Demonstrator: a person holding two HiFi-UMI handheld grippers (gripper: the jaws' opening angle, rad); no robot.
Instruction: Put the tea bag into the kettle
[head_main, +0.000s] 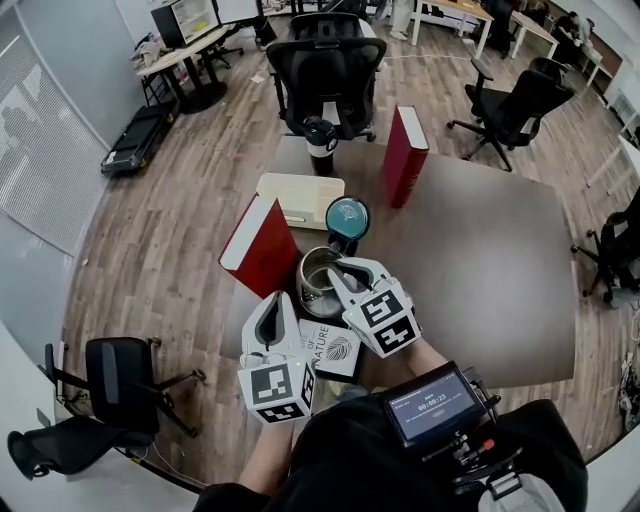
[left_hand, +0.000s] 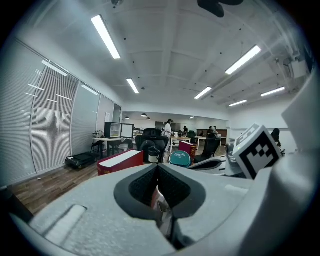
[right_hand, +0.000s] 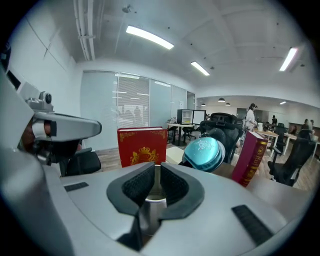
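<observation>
The wide brown bench (head_main: 480, 260) is filling the middle of the head view, with two red hardback books standing on it – one at the upper centre (head_main: 405, 155), one just left of the work (head_main: 262, 245).

The round steel kettle (head_main: 306, 290) is sitting near the bench's lower left edge, its teal lid (head_main: 347, 217) tipped up and back so the mouth is lying open. The right claw (head_main: 338, 272) is reaching over it from the lower right. In the right gripper view its jaws are pinching a strip of the steel wall (right_hand: 150, 212), probably to steady the kettle for the drop.

Just below the kettle, the left claw (head_main: 280, 303) is hovering over a white printed carton (head_main: 330, 348), likely the tea box. Its jaws are pressing together on the tea bag (left_hand: 161, 207), a thin crinkled silvery-red packet – not yet over the mouth.

In the head view the claw is hiding the bag, and whether it is wrapped or bare is hard to tell. The kettle's base and handle are also lying out of sight.
</observation>
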